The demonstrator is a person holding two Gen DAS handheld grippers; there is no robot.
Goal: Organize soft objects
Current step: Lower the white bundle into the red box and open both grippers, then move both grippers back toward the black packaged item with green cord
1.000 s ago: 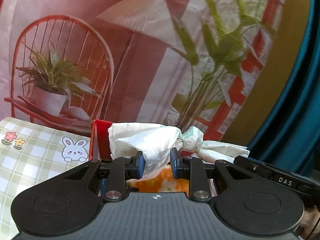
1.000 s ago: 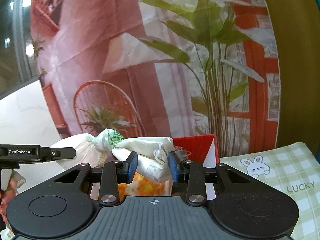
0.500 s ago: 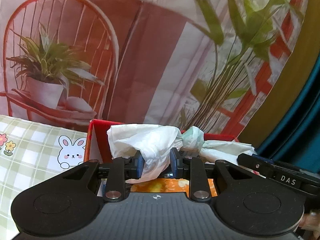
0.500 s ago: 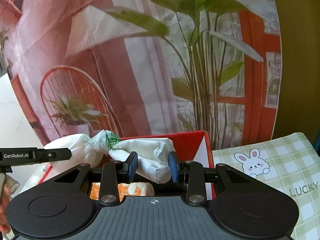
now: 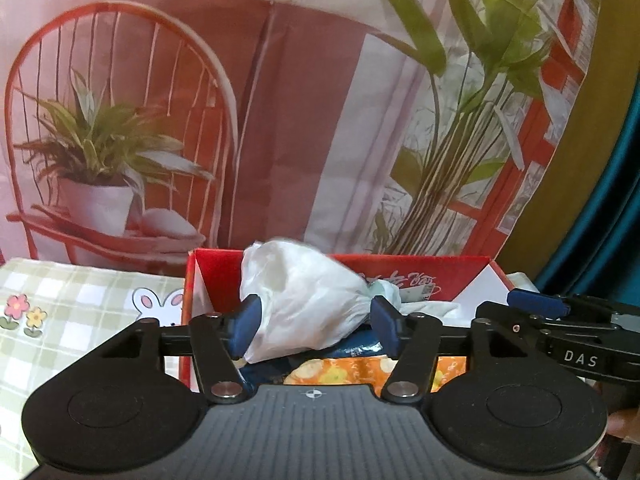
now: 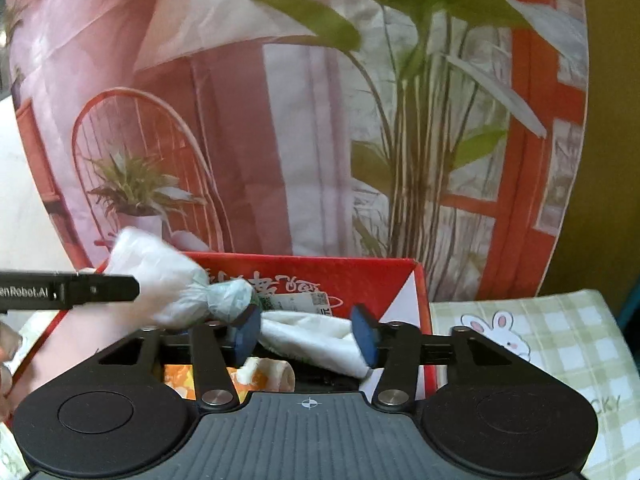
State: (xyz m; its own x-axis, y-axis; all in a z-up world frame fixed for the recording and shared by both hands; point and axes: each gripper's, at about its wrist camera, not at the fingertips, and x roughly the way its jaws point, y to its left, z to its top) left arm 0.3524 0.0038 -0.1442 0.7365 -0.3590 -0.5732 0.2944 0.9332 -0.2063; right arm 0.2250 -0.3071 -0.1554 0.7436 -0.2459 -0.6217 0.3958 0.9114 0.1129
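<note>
White bag lies between both hand-held grippers, whose jaws have just spread apart

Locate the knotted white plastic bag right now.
The white plastic bag sits over the open red box in both wrist views, one end between each pair of open tongs, above an orange packet.

Printed backdrop cloth fills rear: pink wall scene, red spindle-back chair bearing potted plant, tall green leafy plant, red window frame. Cloth creased. Mustard-yellow wall behind backdrop edge. Teal curtain at far side. Green-checked cloth with rabbit print covers surface below.
</note>
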